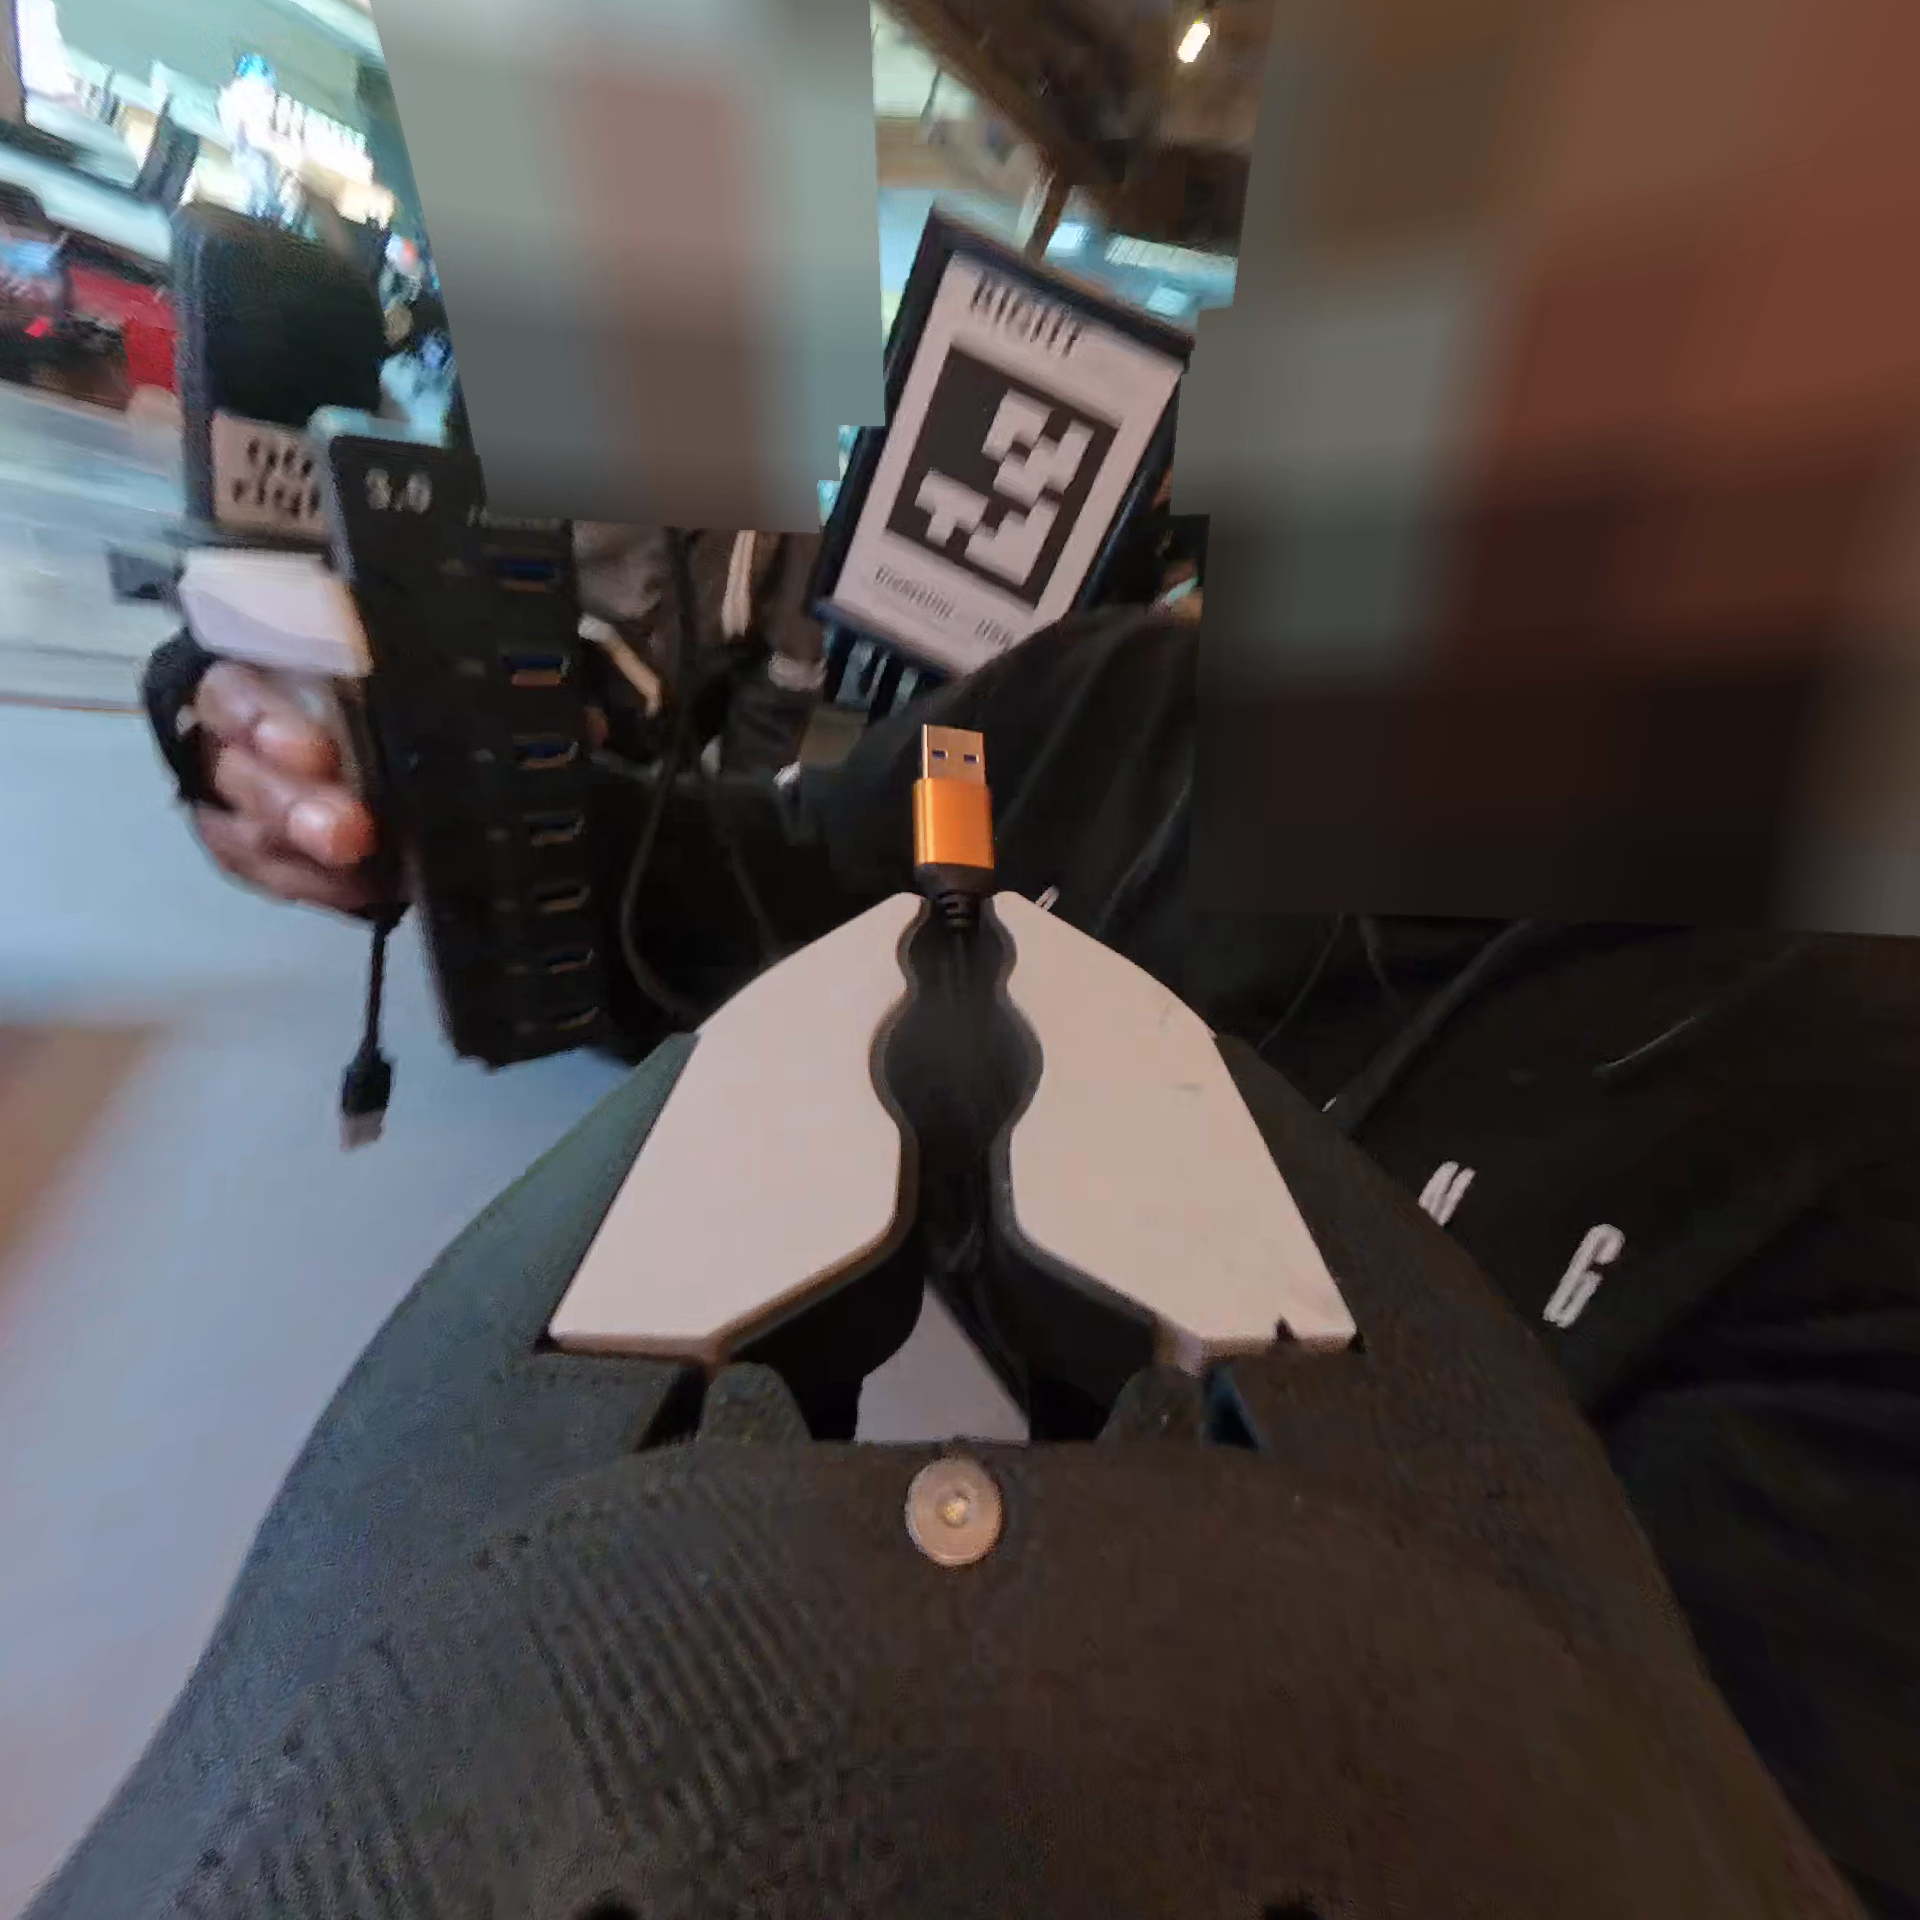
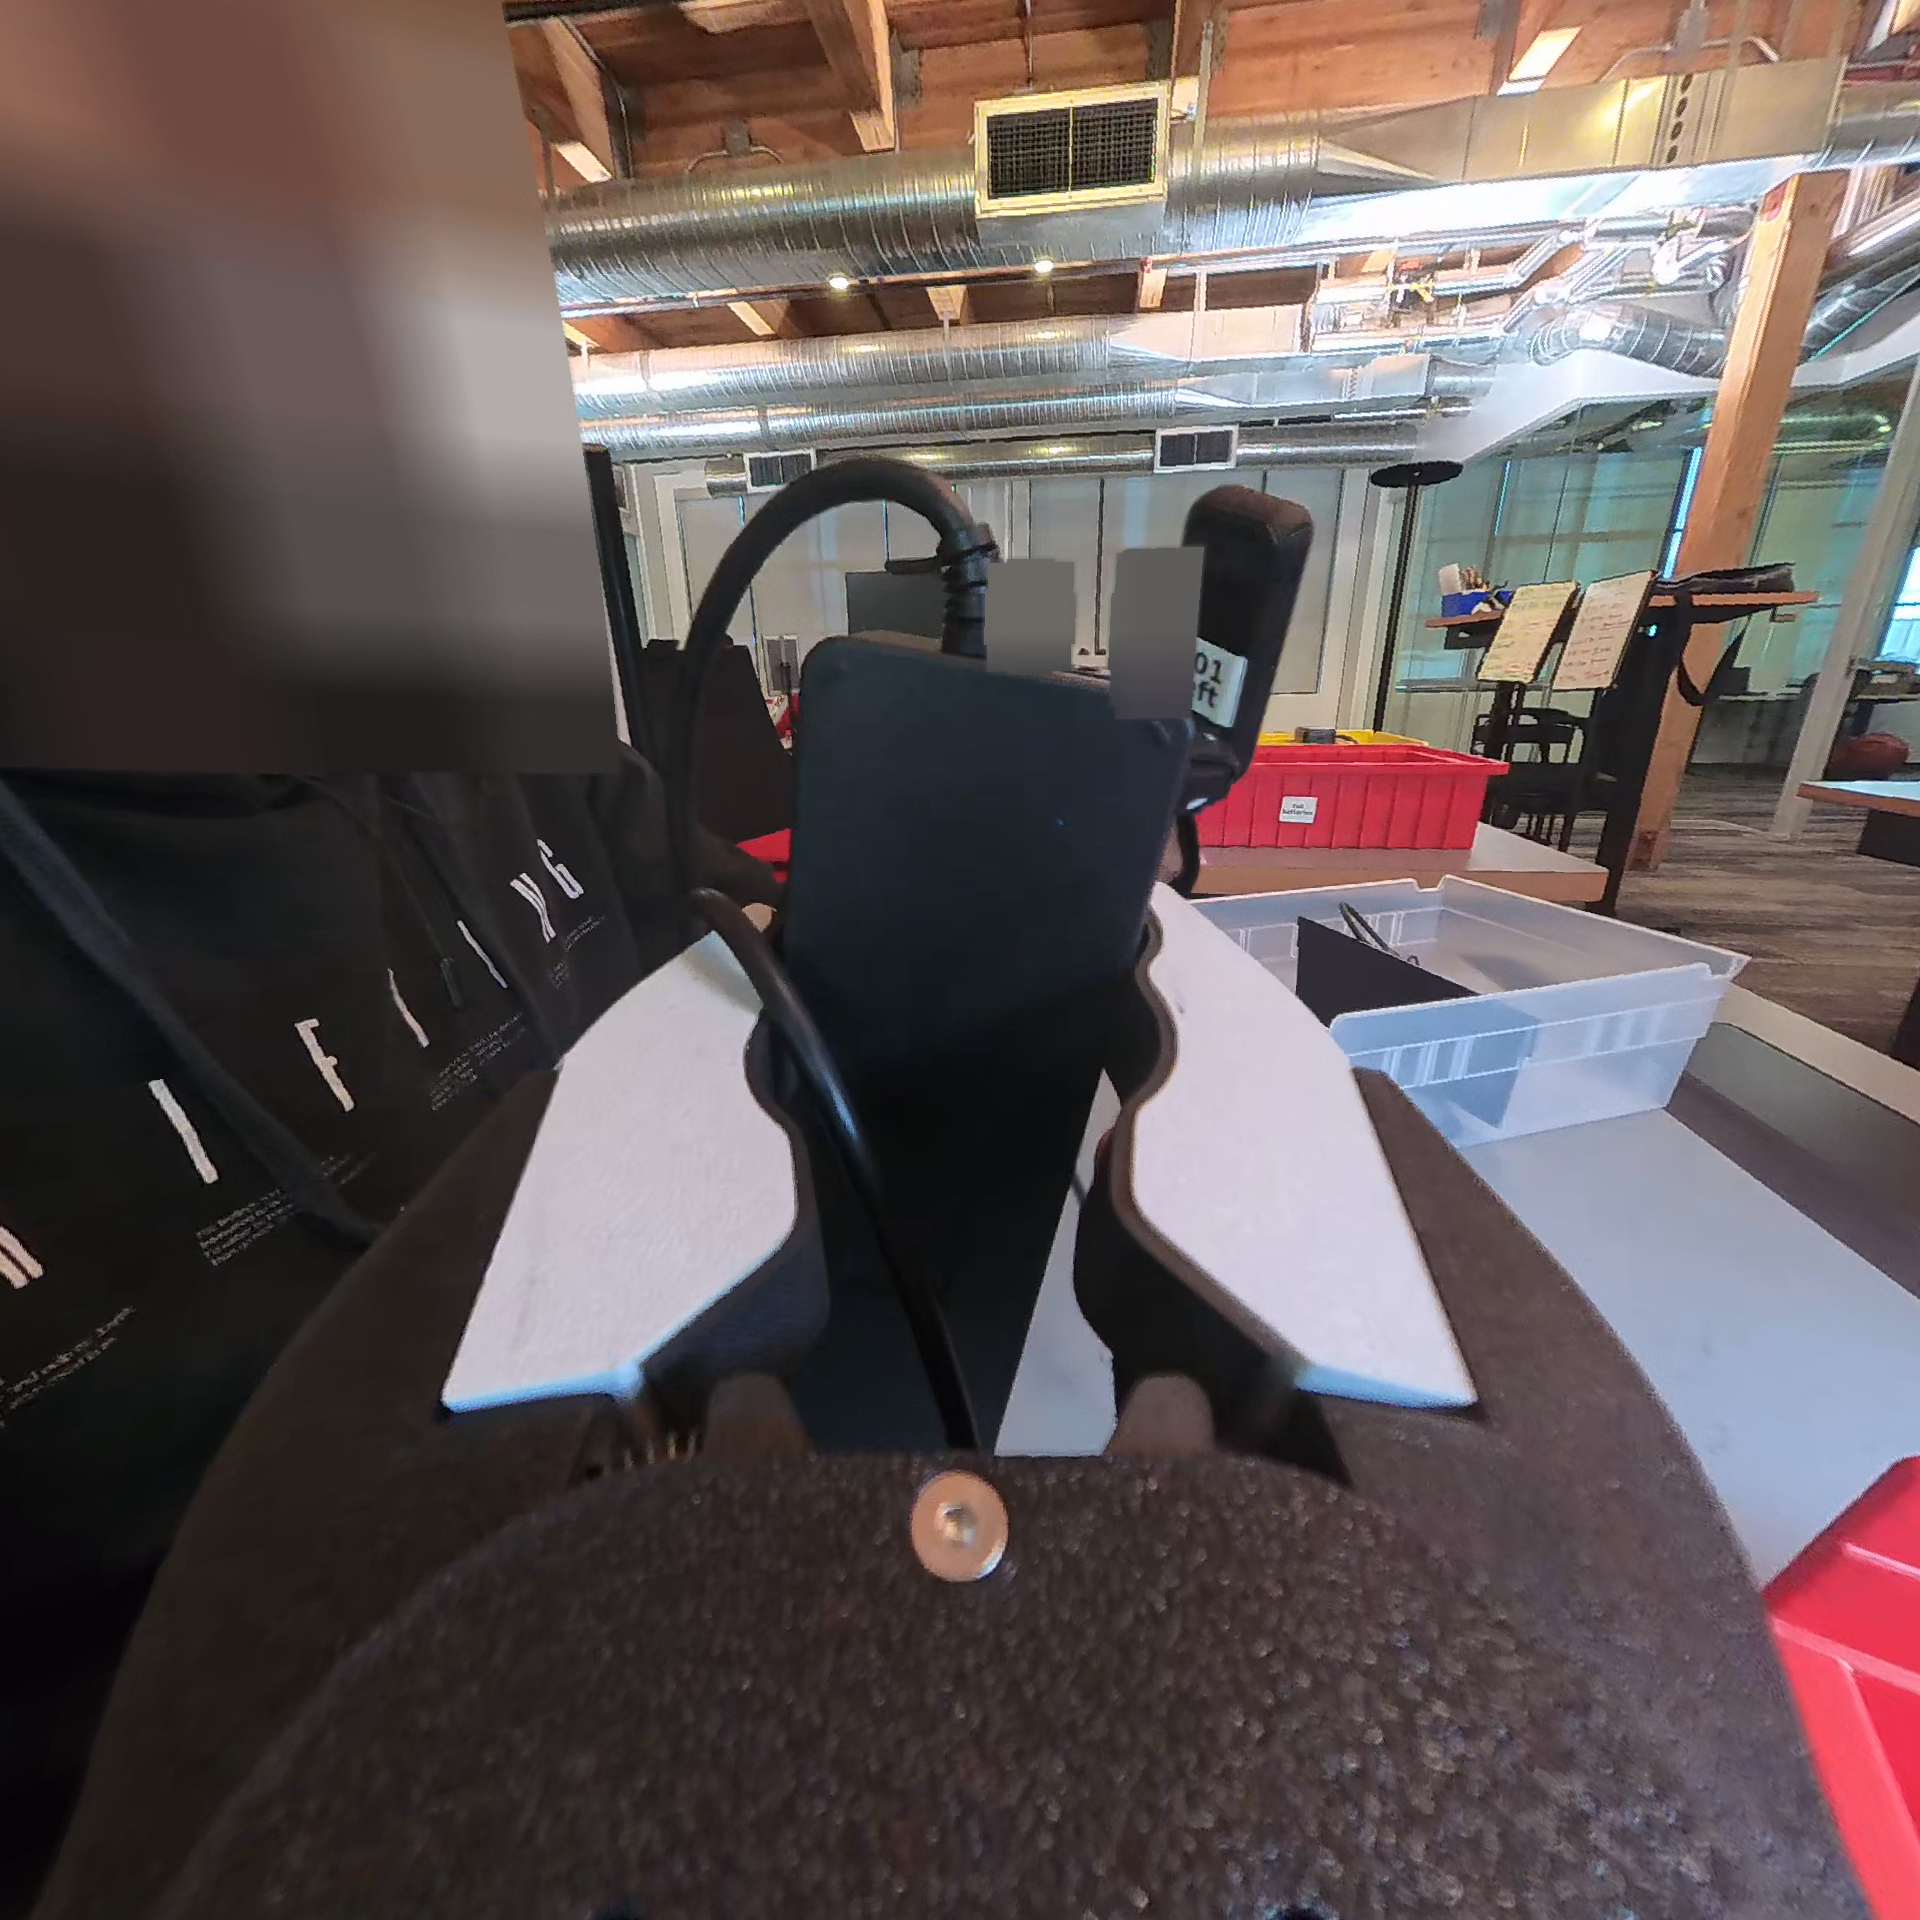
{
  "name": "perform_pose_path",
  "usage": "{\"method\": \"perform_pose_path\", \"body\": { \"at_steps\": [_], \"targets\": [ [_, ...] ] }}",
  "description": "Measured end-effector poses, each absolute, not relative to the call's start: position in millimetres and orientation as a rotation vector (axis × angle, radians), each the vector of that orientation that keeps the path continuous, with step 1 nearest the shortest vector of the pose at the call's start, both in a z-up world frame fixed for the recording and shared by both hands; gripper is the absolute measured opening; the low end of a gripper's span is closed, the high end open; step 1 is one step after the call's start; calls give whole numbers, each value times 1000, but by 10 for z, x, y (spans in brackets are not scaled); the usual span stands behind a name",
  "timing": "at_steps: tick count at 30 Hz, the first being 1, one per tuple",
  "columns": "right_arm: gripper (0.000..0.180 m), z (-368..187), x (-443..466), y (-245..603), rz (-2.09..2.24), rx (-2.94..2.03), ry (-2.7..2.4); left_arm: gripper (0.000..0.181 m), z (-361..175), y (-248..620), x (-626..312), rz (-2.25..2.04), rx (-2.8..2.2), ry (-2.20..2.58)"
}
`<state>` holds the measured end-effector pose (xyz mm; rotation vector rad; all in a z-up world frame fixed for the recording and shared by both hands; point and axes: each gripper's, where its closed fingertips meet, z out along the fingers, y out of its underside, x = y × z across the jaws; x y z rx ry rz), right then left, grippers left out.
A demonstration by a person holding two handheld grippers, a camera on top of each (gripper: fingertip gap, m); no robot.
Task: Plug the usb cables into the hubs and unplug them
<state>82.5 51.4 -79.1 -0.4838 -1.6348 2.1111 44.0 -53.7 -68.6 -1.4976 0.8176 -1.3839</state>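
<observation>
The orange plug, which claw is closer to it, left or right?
Left. The left claw is shut on the cable just behind the orange plug. The right claw holds the black hub, off to the plug's side, apart from it.

- Your black multi-port USB hub (image 1: 488,790) was motion-blurred, its lower ports indistinct.
- The black flat hub's (image 2: 977,831) ports faced away from you, hidden.

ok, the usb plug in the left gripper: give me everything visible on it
The USB plug is a USB-A connector: silver metal tip with a blue insert, orange metallic shell, black ribbed strain relief below. It stands upright, tip pointing away, unplugged, in mid-air. The left gripper pinches its cable just under the shell. The black hub is apart, further left.
</observation>
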Motion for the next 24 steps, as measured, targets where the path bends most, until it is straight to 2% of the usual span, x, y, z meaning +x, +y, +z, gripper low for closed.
{"method": "perform_pose_path", "body": {
  "at_steps": [3,6,8,16,24],
  "targets": [
    [60,-791,826,522,2102,-490,-1631,8,-1151,-215,242,-1188,-1782,688],
    [59,-817,792,558,2088,-517,-1623,10,-1818,239,-372,-734,-2139,405],
    [60,-843,768,587,2077,-538,-1621,9,-2072,353,-729,-426,-2253,341],
    [60,-919,698,638,2044,-590,-1623,13,-2480,357,-1255,15,-2465,234],
    [60,-927,689,644,2022,-600,-1622,26,-2899,271,-1267,84,-2658,87]
  ]
}}
